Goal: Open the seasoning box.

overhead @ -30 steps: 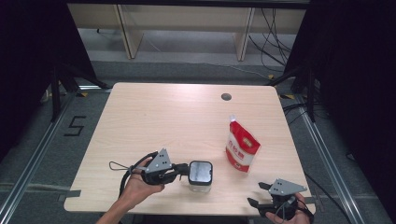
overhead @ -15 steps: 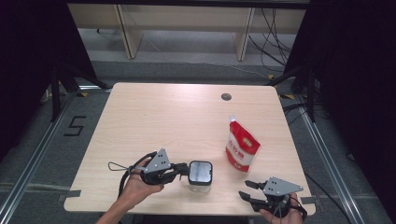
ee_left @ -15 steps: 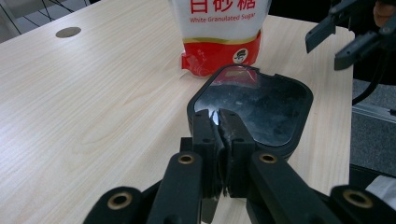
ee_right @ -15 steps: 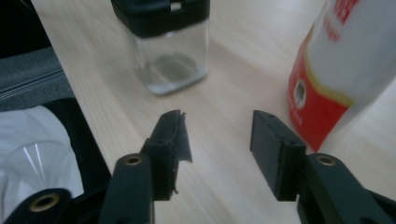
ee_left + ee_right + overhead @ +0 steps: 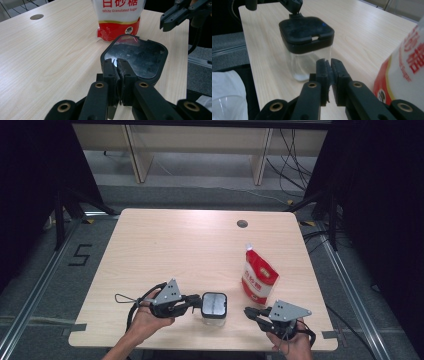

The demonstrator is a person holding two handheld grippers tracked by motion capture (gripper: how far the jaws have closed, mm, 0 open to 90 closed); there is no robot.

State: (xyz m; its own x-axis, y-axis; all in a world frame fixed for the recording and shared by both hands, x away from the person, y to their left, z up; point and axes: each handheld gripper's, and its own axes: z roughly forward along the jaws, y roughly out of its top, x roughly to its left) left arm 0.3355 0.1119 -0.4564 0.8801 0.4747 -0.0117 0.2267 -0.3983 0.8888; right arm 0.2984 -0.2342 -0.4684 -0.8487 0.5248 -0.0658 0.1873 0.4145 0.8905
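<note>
A clear jar (image 5: 214, 306) with a black square lid (image 5: 140, 56) stands near the table's front edge. My left gripper (image 5: 199, 302) lies level at its left, shut, with its tips against the lid's rim (image 5: 117, 62). Whether they pinch a small tab there I cannot tell. A red and white sugar pouch (image 5: 259, 280) stands upright to the jar's right. My right gripper (image 5: 248, 310) hovers right of the jar and points at it (image 5: 307, 32). Its jaws have just been closing and now stand shut (image 5: 329, 62) with nothing between them.
A round cable hole (image 5: 242, 224) sits near the table's far edge. The table's front edge (image 5: 200, 342) runs just below both hands. Bare wood stretches over the left and middle of the table (image 5: 165, 250). Shelving legs stand on the floor beyond.
My right gripper has moved left toward the jar, risen a little, and its jaws have gone from wide open to shut. The left gripper and the jar have stayed put.
</note>
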